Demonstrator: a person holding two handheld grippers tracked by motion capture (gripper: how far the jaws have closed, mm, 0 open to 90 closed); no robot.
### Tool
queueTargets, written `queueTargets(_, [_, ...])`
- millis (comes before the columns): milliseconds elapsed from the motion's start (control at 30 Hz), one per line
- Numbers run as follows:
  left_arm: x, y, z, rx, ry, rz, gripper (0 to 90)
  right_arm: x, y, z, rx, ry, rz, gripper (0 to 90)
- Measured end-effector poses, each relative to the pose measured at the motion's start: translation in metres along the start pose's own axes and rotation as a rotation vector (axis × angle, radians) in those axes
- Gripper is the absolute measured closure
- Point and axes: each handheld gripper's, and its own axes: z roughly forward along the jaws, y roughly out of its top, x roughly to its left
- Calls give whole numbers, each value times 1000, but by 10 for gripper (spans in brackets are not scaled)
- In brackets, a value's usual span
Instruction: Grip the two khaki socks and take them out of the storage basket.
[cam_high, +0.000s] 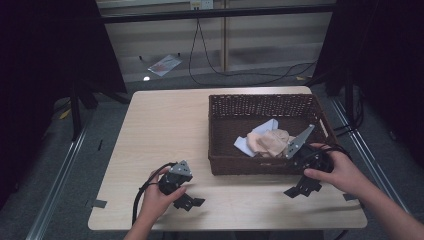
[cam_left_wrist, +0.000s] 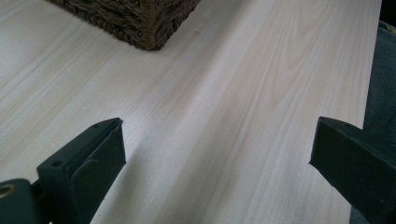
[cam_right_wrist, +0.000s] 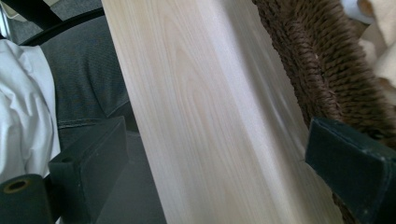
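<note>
High view shows us at a pale wooden counter (cam_high: 165, 130) with a dark brown woven wicker basket (cam_high: 220, 107) in the right half of the frame. Inside it lie a crumpled beige cloth (cam_high: 270, 141) and a folded white cloth (cam_high: 265, 127), touching each other near the basket's lower middle.

Our right gripper (cam_high: 301, 190) hangs at the basket's lower right corner, just outside the near wall, its fingers spread wide and holding nothing. In the right gripper view we see the basket's woven wall (cam_right_wrist: 322, 70) on the right of the frame and bare counter between the fingers. Our left gripper (cam_high: 188, 201) rests low on the counter at lower left of centre, well apart from the cloths; the left gripper view shows its fingers also wide open, with a basket corner (cam_left_wrist: 140, 23) at the top.

We judge this to be the approach step, before any grasp. Next we would need to lift the right gripper over the near wall, bring it down on the beige cloth, and close the fingers on a fold.
</note>
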Motion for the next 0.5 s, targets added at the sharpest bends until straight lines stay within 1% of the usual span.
queueTargets(33, [0,0,0,1,0,1,29,0,1,-2,7,3,8,58])
queueTargets(233, [0,0,-1,4,3,5,29,1,6,-10,12,1,2,58])
queueTargets(300, [-1,0,-1,2,11,2,29,2,9,-14,25,-2,11,59])
queueTargets(367, [-1,0,-1,-1,5,-6,29,1,11,-17,27,-5,6,59])
queueTargets(433, [-1,1,-2,9,8,-1,29,0,12,-20,24,-2,2,58])
queueTargets(467, [0,1,-2,12,8,5,29,0,13,-22,22,-9,3,59])
queueTargets(500, [-1,1,-2,6,7,-2,29,-1,14,-23,20,-15,5,59])
